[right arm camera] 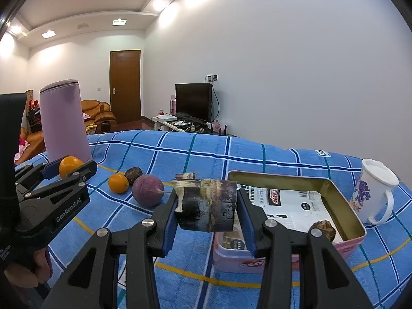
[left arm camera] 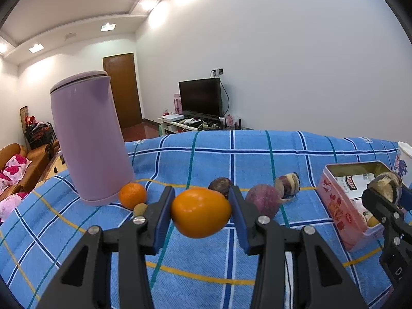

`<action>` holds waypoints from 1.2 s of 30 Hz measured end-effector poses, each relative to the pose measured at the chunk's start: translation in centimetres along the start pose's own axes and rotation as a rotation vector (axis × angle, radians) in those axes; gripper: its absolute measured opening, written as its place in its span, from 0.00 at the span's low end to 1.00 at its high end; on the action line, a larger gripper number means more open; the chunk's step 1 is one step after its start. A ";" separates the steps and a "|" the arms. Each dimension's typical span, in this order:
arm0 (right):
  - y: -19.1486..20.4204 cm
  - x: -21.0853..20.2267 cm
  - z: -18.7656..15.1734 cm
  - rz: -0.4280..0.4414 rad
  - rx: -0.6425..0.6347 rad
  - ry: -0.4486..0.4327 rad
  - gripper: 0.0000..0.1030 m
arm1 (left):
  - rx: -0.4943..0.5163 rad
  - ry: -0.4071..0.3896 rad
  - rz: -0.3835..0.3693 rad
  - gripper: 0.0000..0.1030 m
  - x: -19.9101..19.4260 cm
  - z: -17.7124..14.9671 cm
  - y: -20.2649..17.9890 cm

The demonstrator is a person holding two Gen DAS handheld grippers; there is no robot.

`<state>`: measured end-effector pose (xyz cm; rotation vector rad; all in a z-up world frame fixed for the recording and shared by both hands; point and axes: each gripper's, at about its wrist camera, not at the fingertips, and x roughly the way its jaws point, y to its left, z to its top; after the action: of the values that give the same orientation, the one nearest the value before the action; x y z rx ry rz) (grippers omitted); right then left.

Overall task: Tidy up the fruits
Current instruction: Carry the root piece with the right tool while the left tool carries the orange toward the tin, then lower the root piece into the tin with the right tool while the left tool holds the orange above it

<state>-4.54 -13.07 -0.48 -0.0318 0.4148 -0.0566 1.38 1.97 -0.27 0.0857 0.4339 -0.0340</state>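
My left gripper (left arm camera: pixel 200 206) is shut on an oval orange fruit (left arm camera: pixel 200 215), held above the blue checked cloth (left arm camera: pixel 206 262); the right wrist view shows it as left gripper (right arm camera: pixel 69 168). My right gripper (right arm camera: pixel 207 203) is shut on a dark sugarcane piece (right arm camera: pixel 206 207) at the near left edge of the open pink tin (right arm camera: pixel 345 206). On the cloth lie a tangerine (left arm camera: pixel 132 195), a dark round fruit (left arm camera: pixel 220 185), a purple round fruit (left arm camera: pixel 262 199) and a second sugarcane piece (left arm camera: pixel 288 184). A small brown fruit (right arm camera: pixel 323 229) lies inside the tin.
A tall lilac kettle (left arm camera: pixel 87 139) stands at the back left of the table, with a tiny brown fruit (left arm camera: pixel 140 208) near its base. A white flowered mug (right arm camera: pixel 373 193) stands right of the tin. A hand (right arm camera: pixel 28 270) holds the left gripper. Printed paper (right arm camera: pixel 296 203) lines the tin.
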 end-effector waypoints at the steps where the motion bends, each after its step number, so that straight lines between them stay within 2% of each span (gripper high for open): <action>1: -0.1 0.0 0.0 -0.002 -0.001 0.001 0.43 | 0.001 0.000 0.000 0.44 -0.1 0.0 0.0; 22: -4.0 -0.1 -0.4 -0.070 0.039 0.037 0.43 | 0.047 0.015 -0.070 0.44 -1.3 -0.3 -3.8; 36: -8.3 0.1 -0.6 -0.142 0.085 0.063 0.43 | 0.067 0.042 -0.178 0.44 -1.5 0.2 -8.8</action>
<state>-5.12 -21.33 -0.72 0.0240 0.4728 -0.2158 -0.38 -6.76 -0.10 0.1139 0.4818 -0.2225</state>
